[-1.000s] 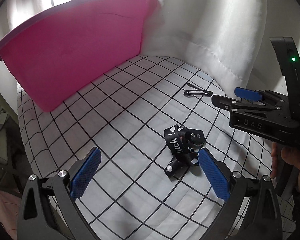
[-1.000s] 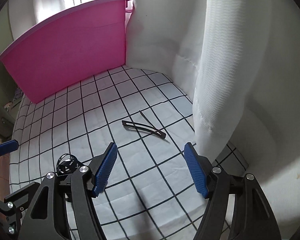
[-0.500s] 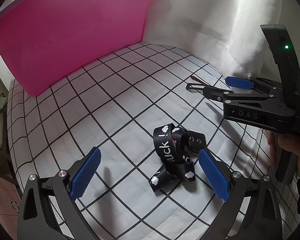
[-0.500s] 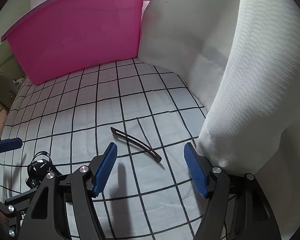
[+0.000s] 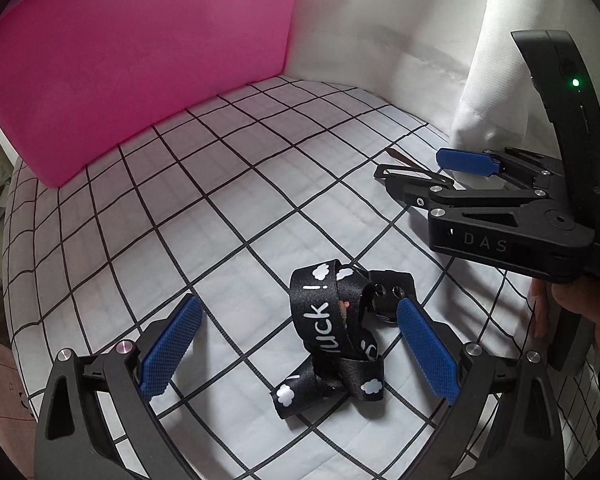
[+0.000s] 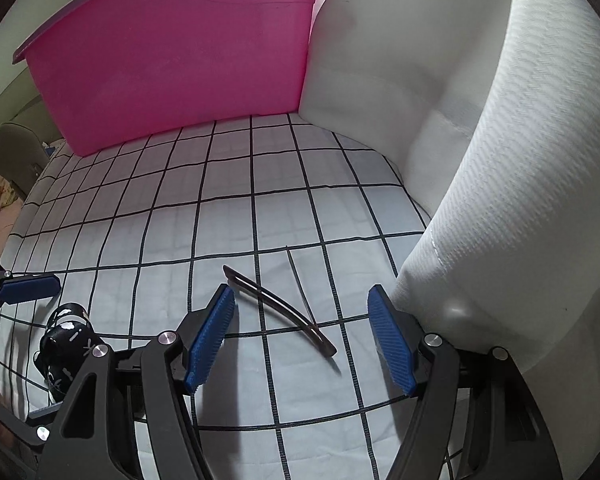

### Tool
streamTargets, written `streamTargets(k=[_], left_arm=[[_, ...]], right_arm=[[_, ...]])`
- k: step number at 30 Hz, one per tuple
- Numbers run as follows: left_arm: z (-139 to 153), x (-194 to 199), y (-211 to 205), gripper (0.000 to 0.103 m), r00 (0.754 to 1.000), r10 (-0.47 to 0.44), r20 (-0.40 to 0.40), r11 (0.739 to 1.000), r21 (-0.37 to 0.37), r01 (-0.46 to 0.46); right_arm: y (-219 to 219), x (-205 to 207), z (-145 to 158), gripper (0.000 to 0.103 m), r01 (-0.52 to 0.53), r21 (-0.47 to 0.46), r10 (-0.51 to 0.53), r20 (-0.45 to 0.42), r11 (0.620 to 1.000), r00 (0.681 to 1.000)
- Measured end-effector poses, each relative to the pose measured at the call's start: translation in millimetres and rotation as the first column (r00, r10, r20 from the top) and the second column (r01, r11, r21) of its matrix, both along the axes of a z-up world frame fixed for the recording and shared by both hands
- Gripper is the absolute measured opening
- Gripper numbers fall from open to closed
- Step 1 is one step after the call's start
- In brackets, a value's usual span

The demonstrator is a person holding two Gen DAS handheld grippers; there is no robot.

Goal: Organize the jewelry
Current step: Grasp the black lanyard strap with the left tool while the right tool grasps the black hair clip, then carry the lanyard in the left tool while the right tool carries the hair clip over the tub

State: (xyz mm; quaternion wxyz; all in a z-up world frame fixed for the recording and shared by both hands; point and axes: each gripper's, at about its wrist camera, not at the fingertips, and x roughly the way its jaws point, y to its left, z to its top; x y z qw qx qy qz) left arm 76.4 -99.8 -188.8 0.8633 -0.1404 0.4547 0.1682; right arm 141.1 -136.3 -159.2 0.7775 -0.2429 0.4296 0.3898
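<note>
A: Where's the strap?
B: The black strap [image 5: 334, 332] lies crumpled on the checked sheet [image 5: 228, 208], between the wide-spread fingers of the left gripper [image 5: 298, 346], close to the right pad.
A: And the right gripper [image 6: 300, 336]?
B: Wide too, holding nothing. The thin hair clip [image 6: 278, 308] lies between its fingers, a pink bin [image 6: 180, 52] well behind.

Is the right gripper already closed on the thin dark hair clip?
No, the right gripper is open, and the hair clip lies free on the checked cloth between its fingers.
</note>
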Motion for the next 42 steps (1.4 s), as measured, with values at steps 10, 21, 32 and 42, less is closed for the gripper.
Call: streamTargets(k=[10, 21, 32, 42], left_arm=[[2, -7, -3, 0.073, 1.000, 0.010, 0.012, 0.998, 0.069, -0.011], [9, -10, 9, 0.020, 0.999, -0.030, 0.042, 0.999, 0.021, 0.029], [40, -35, 31, 0.020, 0.991, -0.088, 0.096, 0.995, 0.047, 0.084], [97, -63, 42, 0.020, 0.964, -0.212, 0.159, 0.975, 0.100, 0.198]], right_arm=[[7, -16, 0, 0.034, -0.044, 0.020, 0.043, 0.012, 0.999, 0.999], [1, -34, 3, 0.013, 0.006, 0.039, -0.007, 0.011, 0.999, 1.000], [-22, -70, 19, 0.013, 0.158, 0.135, -0.152, -0.055, 0.978, 0.987], [-37, -112, 67, 0.013, 0.344, 0.232, -0.331, -0.095, 0.910, 0.939]])
